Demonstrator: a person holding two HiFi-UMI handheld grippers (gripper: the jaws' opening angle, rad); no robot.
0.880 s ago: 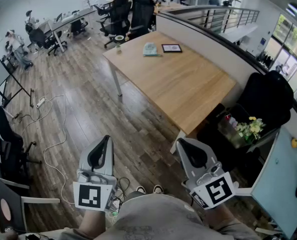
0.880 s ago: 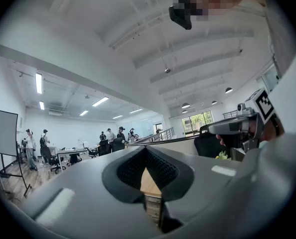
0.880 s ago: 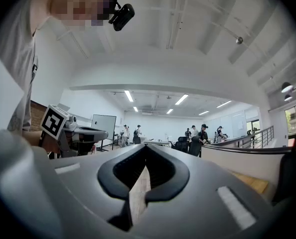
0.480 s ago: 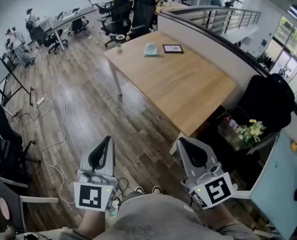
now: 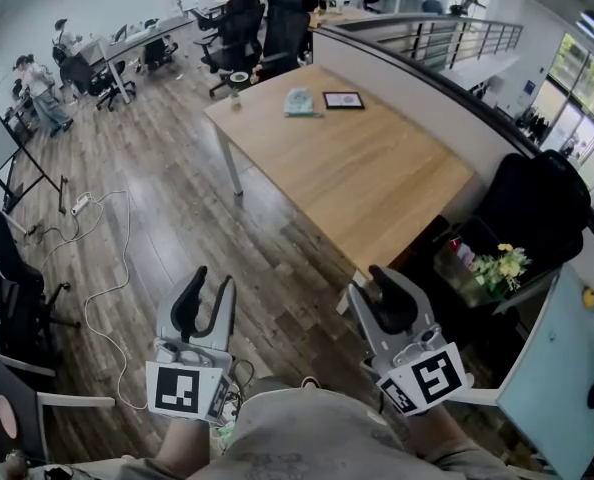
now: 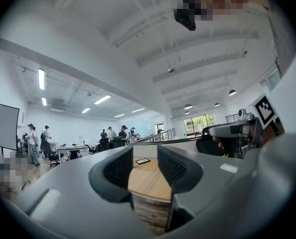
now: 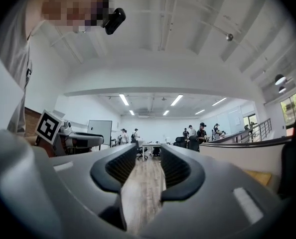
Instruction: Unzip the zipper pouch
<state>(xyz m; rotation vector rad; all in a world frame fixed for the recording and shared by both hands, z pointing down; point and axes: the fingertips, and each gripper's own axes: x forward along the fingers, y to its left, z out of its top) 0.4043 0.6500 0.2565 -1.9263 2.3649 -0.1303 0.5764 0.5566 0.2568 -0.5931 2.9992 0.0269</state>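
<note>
Nearest, low in the head view, the left hand-held gripper [image 5: 213, 282] and the right hand-held gripper [image 5: 382, 284] are held level in front of the person's body, well apart, over the wooden floor [image 5: 167, 198]. Each one's own view shows its ribbed jaws partly open with a clear gap and nothing between them. Neither has hold of anything.

Through the left gap, the left gripper view shows the near edge of the tabletop [image 5: 357, 168]. The right gripper view looks past the table instead, along floorboards. Each gripper view also catches the other gripper's marker cube at its side, which the head view shows from above.

Only the head view shows the zipper pouch [image 5: 299, 100]. It is pale teal and lies flat at the far end of the tabletop, just beside a dark-framed panel [image 5: 343, 98] and well away from both grippers. Its zipper is too small to read.

Farthest off are office chairs [image 5: 239, 33] and standing people [image 7: 203, 131].
</note>
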